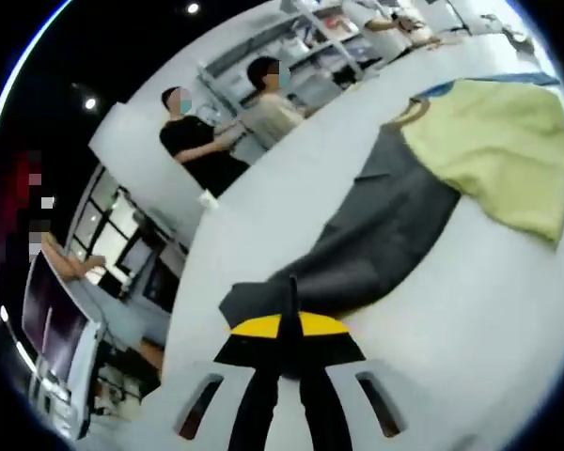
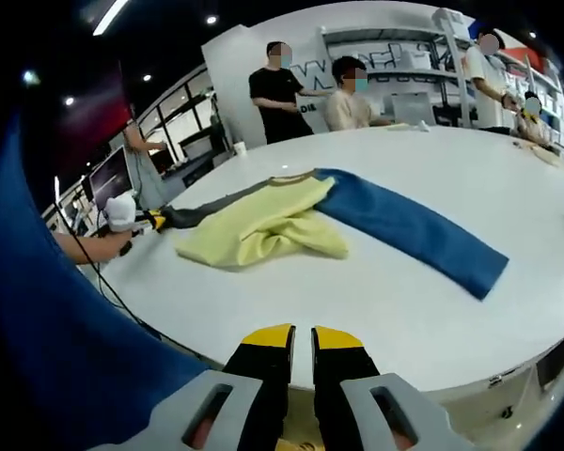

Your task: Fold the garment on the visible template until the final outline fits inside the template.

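Two grippers work a long-sleeved garment (image 2: 291, 221) that lies spread across a round white table (image 2: 423, 310): its body is pale yellow-green, one sleeve is dark grey (image 1: 385, 235) and the other is blue (image 2: 414, 230). In the left gripper view, the left gripper (image 1: 284, 329) has its yellow-tipped black jaws pressed together on the cuff end of the grey sleeve, with the cloth bunched at the tips; the sleeve runs away from the jaws up to the yellow-green body (image 1: 498, 150), which sits crumpled near the far side of the table. In the right gripper view, the right gripper (image 2: 301, 343) hovers at the near table edge, well apart from the garment, its jaws nearly closed with only a thin slit between them and nothing held. That same view shows the left gripper at the far left, at the grey cuff. Several people (image 2: 282, 94) stand and sit beyond the table, near shelving (image 2: 404, 66).
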